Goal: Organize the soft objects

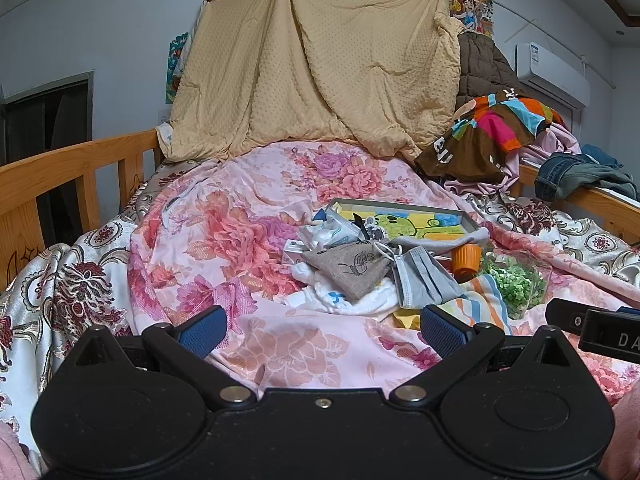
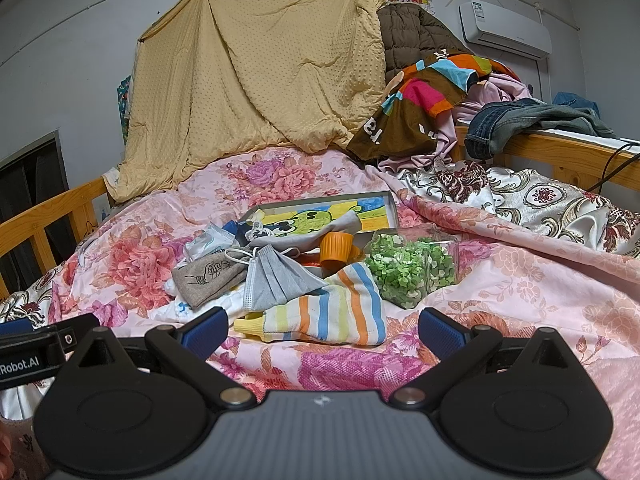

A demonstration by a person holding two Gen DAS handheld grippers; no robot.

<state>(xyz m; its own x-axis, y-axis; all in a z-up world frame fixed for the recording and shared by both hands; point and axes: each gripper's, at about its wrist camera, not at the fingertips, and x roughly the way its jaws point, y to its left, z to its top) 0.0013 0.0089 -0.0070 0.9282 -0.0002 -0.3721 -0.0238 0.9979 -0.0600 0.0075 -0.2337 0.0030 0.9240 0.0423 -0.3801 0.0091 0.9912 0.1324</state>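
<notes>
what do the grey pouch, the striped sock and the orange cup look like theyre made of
Grey pouch: coarse woven cloth, probably linen or burlap, matte, with visible weave and a printed line drawing.
Striped sock: soft knit, likely cotton, with ribbed cuff and folds.
Orange cup: looks like moulded plastic or silicone, with smooth ridged walls.

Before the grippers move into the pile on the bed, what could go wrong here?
1. The grey face mask lies over the striped sock; its ear loops may drag neighbours along.
2. The clear container of green pieces touches the sock and could tip and spill.
3. The orange cup sits tilted and may roll.
Both the left gripper and right gripper are open and empty.
</notes>
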